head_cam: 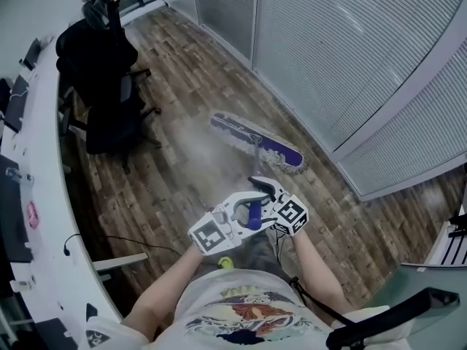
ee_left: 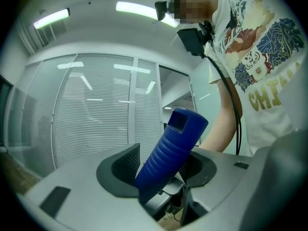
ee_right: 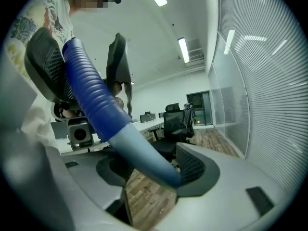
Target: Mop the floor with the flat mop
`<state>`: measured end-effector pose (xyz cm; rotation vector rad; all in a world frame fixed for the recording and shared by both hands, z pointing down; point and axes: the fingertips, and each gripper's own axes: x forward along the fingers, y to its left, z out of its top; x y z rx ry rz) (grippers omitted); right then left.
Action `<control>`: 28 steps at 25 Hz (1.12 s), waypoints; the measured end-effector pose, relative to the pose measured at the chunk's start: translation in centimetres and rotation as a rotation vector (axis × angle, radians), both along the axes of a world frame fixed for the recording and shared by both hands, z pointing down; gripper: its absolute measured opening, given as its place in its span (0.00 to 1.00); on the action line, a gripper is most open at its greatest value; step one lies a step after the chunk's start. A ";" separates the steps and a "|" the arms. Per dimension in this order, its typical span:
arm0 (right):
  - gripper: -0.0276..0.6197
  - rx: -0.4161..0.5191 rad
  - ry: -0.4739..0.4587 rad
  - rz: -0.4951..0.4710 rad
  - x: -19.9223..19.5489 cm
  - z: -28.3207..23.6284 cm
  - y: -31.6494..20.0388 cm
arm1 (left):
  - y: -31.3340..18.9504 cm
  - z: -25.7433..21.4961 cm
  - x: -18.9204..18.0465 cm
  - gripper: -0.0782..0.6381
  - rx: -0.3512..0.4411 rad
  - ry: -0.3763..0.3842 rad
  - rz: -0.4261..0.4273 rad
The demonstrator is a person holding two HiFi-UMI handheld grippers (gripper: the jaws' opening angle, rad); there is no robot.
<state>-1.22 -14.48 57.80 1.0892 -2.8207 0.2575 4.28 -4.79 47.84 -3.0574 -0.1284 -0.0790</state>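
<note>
Pushing the flat mop over the floor, with both grippers on its handle.

Closest in, the left gripper (ee_left: 162, 166) has its jaws clamped on the bumpy dark blue end of the mop handle (ee_left: 175, 141). Just past it, the right gripper (ee_right: 153, 170) squeezes the same handle where the dark blue part meets the pale blue pole. Out in front, the mop head (head_cam: 257, 144) lies flat on the wood floor (head_cam: 182, 86), near the bottom of the glass wall (head_cam: 350, 49). Farther off to the left, a black chair (head_cam: 109, 115) stands by the long white worktop (head_cam: 45, 195). This looks like the middle of a mopping stroke. The next move needs both grips tight, the mop head kept flat, and a sweep that stays off the wall and the chair legs.
</note>
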 end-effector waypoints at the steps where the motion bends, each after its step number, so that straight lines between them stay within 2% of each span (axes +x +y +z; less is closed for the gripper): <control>1: 0.41 0.000 0.003 0.000 -1.7 0.1 1.7 | 1.7 0.1 -1.7 0.39 -0.001 0.000 -0.002; 7: 0.41 -0.014 -0.009 0.002 -9.5 0.3 11.0 | 11.0 0.3 -9.4 0.39 0.000 -0.024 -0.001; 12: 0.41 -0.010 -0.031 -0.019 -13.0 -0.9 16.3 | 15.8 -1.2 -12.7 0.39 -0.019 0.025 -0.056; 18: 0.41 -0.013 -0.042 -0.064 -14.7 -1.1 22.6 | 21.7 -1.5 -13.9 0.39 -0.034 0.030 -0.128; 22: 0.41 -0.013 -0.034 -0.118 -14.6 -0.9 27.7 | 26.6 -1.2 -13.3 0.40 -0.024 0.009 -0.171; 25: 0.41 -0.003 -0.069 -0.133 -14.4 -1.2 31.6 | 30.3 -1.3 -12.8 0.40 0.004 0.007 -0.210; 28: 0.41 -0.014 -0.075 -0.177 -14.2 -1.2 35.6 | 33.8 -1.3 -12.3 0.40 -0.004 0.014 -0.265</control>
